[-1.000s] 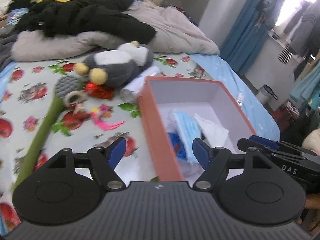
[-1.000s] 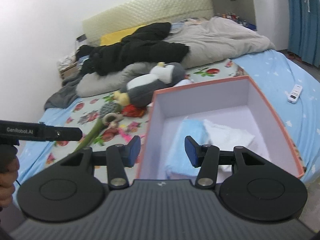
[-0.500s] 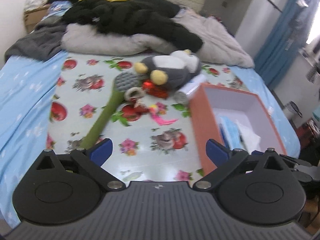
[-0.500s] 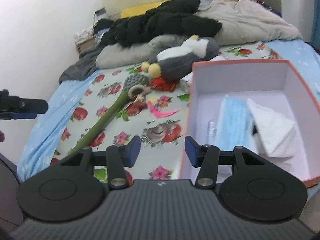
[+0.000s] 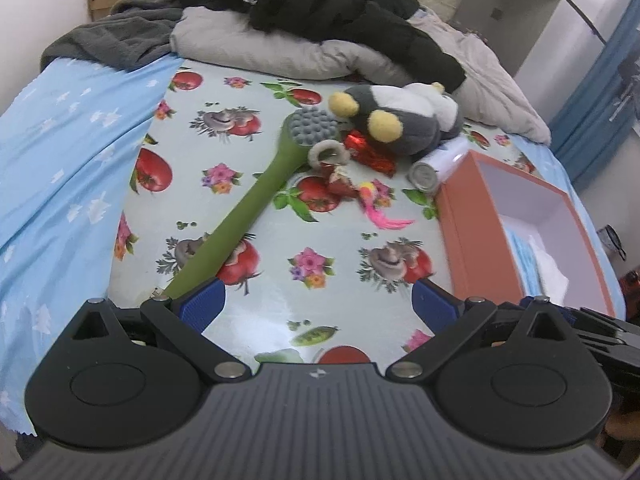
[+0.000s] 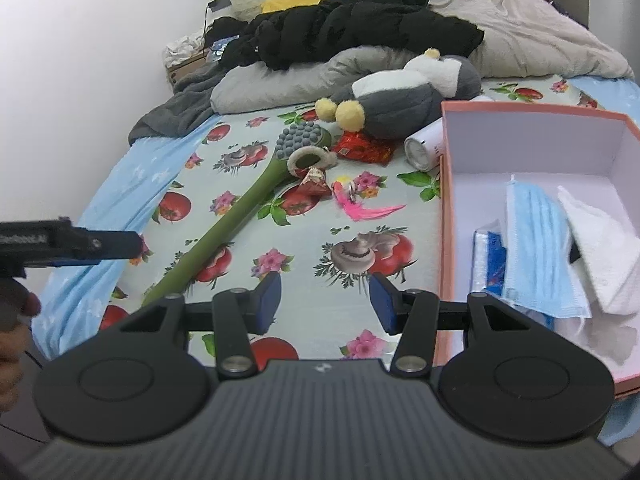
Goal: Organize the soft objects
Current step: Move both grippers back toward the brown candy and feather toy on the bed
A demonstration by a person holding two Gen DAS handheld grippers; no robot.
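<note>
my left claw (image 5: 318,304) stands with its blue pads (image 5: 200,304) spread as wide as they go, nothing between them, pointing down over the fruit-and-flower printed sheet (image 5: 280,240) on the bed. my right claw (image 6: 325,300) is parted about halfway and empty, hanging over the same sheet just left of the box.

the orange-walled box (image 6: 444,216) with a pale lilac inside sits on the right side of the bed. inside it lie a blue face mask (image 6: 536,248), a folded white tissue (image 6: 600,256) overlapping the mask's right edge, and a blue-and-white packet (image 6: 488,256) tucked under the mask's left edge.

loose on the sheet, left of the box: a long green brush (image 5: 248,208) with a grey nubbed head, lying diagonally, its handle end reaching near my left pad. a grey fabric ring (image 5: 326,152) rests against the brush head. beside it are a red foil packet (image 5: 370,150), a small red trinket (image 5: 340,182) and a pink feathered toy (image 5: 380,210). a grey-and-white plush penguin (image 5: 400,116) with yellow feet lies on its side behind them. a white cylinder (image 5: 434,166) lies between the penguin and the box's far corner.

a grey duvet (image 5: 280,48) and black garment (image 5: 340,12) are piled at the head of the bed.
</note>
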